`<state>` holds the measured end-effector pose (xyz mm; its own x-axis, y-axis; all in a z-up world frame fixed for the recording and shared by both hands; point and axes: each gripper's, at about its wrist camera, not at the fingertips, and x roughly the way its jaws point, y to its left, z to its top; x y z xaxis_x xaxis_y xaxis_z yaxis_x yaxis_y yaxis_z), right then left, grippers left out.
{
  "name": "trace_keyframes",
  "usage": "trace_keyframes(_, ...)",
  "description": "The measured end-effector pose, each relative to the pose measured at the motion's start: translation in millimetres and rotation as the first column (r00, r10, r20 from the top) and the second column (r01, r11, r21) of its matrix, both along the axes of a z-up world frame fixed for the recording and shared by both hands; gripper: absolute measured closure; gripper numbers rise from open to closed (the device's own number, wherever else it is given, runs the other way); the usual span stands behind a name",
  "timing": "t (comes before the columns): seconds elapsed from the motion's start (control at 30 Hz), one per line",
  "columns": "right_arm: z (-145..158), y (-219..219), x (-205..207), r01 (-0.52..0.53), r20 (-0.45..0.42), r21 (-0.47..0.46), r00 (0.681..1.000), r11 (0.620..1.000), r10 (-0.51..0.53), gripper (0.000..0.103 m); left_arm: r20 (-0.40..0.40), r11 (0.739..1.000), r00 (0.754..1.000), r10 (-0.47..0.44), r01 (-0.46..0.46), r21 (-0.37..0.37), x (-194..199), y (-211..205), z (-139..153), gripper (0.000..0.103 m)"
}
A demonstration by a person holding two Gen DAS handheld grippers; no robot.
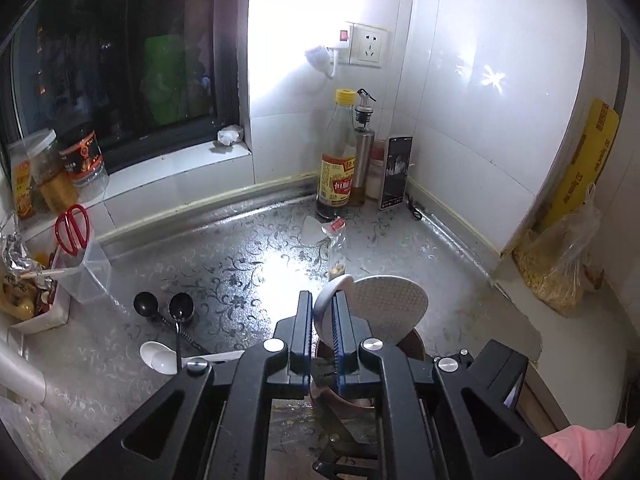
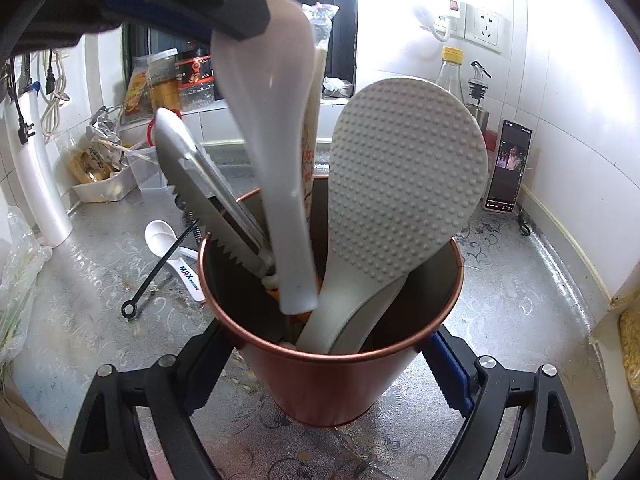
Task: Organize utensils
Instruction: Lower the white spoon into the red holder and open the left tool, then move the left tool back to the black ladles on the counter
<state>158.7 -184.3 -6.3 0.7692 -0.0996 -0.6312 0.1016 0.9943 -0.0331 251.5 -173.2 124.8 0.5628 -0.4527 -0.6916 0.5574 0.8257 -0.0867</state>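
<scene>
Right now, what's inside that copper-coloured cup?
The cup holds a dimpled white rice paddle, metal tongs, a flower-patterned spoon, and a white soup spoon gripped by the left gripper. Their lower ends and the cup's bottom are hidden.

Readable text: one item only

"MAX" in blue on the white handle (image 2: 185,271) lying on the counter (image 2: 520,320), just left of the copper cup. Labels on the yellow-capped bottle (image 1: 338,152), the window-sill jars (image 1: 82,156) and the yellow board (image 1: 580,164) at the right edge show print, but it's illegible.
</scene>
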Motion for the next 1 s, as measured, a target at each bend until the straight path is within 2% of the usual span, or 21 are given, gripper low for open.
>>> trace_keyframes(0.13, 0.2, 1.4, -0.5, -0.001, 0.000, -0.002, 1.000, 1.000, 0.001, 0.012, -0.010, 1.000, 1.000, 0.008, -0.008, -0.017, -0.7, 4.7, -0.2, 0.084)
trace_keyframes(0.3, 0.2, 2.6, -3.2, 0.000, -0.001, -0.003, 1.000, 1.000, 0.000, 0.012, -0.022, 0.998, 0.999, 0.034, -0.035, -0.045, 2.5, 16.8, 0.9, 0.082)
trace_keyframes(0.47, 0.2, 1.6, -3.2, 0.002, -0.002, -0.003, 1.000, 1.000, -0.002, 0.012, -0.052, 0.990, 0.992, 0.112, -0.116, -0.083, 10.7, 42.7, -2.9, 0.065)
trace_keyframes(0.6, 0.7, -0.1, 2.2, 0.002, -0.003, -0.003, 1.000, 1.000, -0.002, 0.012, -0.089, 0.974, 0.976, 0.200, -0.208, -0.089, 20.5, 68.7, -11.5, 0.061)
trace_keyframes(0.77, 0.9, -0.4, 2.5, 0.002, -0.003, -0.004, 1.000, 1.000, -0.002, 0.012, -0.144, 0.940, 0.936, 0.320, -0.333, -0.078, 30.3, 105.6, -28.4, 0.042)
trace_keyframes(1.0, 0.6, -1.6, 3.5, 0.008, -0.003, -0.002, 1.000, 1.000, -0.008, 0.012, -0.252, 0.868, 0.846, 0.470, -0.495, -0.042, 42.6, 156.4, -64.6, 0.041)
